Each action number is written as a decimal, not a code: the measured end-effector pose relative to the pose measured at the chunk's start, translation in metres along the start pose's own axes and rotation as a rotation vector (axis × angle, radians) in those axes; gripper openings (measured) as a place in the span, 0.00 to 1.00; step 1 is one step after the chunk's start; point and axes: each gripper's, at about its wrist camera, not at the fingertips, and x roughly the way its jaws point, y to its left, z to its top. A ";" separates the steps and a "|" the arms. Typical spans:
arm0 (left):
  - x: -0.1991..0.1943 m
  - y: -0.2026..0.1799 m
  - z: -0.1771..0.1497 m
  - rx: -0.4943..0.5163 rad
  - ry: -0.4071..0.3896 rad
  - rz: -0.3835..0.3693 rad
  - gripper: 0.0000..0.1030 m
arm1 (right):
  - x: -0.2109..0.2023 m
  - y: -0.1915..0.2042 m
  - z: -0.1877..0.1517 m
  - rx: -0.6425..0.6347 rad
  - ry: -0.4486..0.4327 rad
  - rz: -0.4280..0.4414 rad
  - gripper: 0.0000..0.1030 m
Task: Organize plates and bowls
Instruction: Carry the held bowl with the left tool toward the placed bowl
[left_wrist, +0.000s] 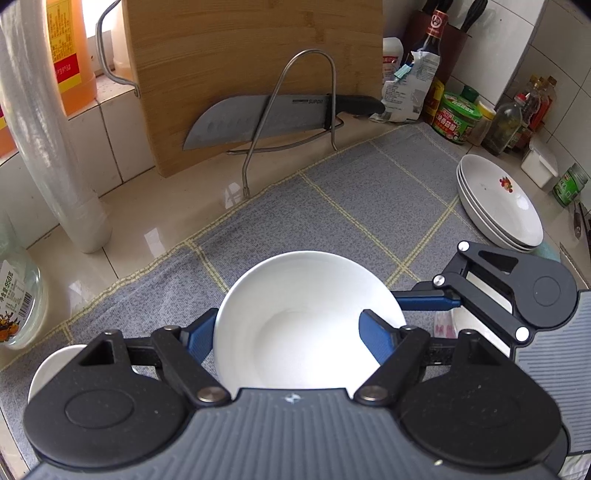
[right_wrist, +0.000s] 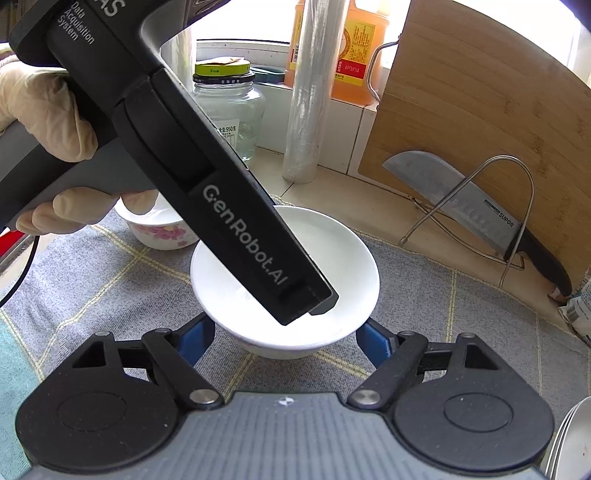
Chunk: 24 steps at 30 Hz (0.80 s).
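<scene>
The left gripper (left_wrist: 288, 338) grips a plain white bowl (left_wrist: 306, 317): its blue fingers (left_wrist: 376, 338) press on the bowl's left and right sides, with the bowl filling the gap between them. The bowl sits mouth up on the grey checked cloth (left_wrist: 351, 206) that covers the bench, in the near part of the cloth. Being round, it has no long axis to tell.

In the right wrist view the same bowl (right_wrist: 332, 266) lies just ahead of the right gripper (right_wrist: 284, 338), whose blue fingers (right_wrist: 373, 341) stand apart at either side of the bowl's near edge; whether they touch it I cannot tell. The left gripper's black body crosses over the bowl from the upper left, held by a gloved hand (right_wrist: 48, 122).

Bowls: three seen, namely the plain one, a flowered bowl (right_wrist: 162, 229) behind it near the cloth's left edge, and part of a white bowl (left_wrist: 55, 365) at the left gripper's near left. Plates: one stack (left_wrist: 498, 203) toward the cloth's far right corner, with three rims showing.

At the bench's back edge a wooden cutting board (left_wrist: 255, 74) leans upright, and one knife (left_wrist: 280, 118) rests in a wire rack (left_wrist: 295, 110), blade pointing left, handle right.
</scene>
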 end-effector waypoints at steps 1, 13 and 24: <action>-0.002 -0.003 0.000 0.002 -0.003 0.001 0.77 | -0.003 0.000 -0.001 0.002 -0.002 0.001 0.84; -0.022 -0.040 0.002 0.061 -0.038 -0.005 0.77 | -0.039 -0.003 -0.014 0.029 -0.029 -0.036 0.84; -0.026 -0.078 0.006 0.133 -0.053 -0.034 0.77 | -0.067 -0.008 -0.036 0.072 -0.036 -0.097 0.84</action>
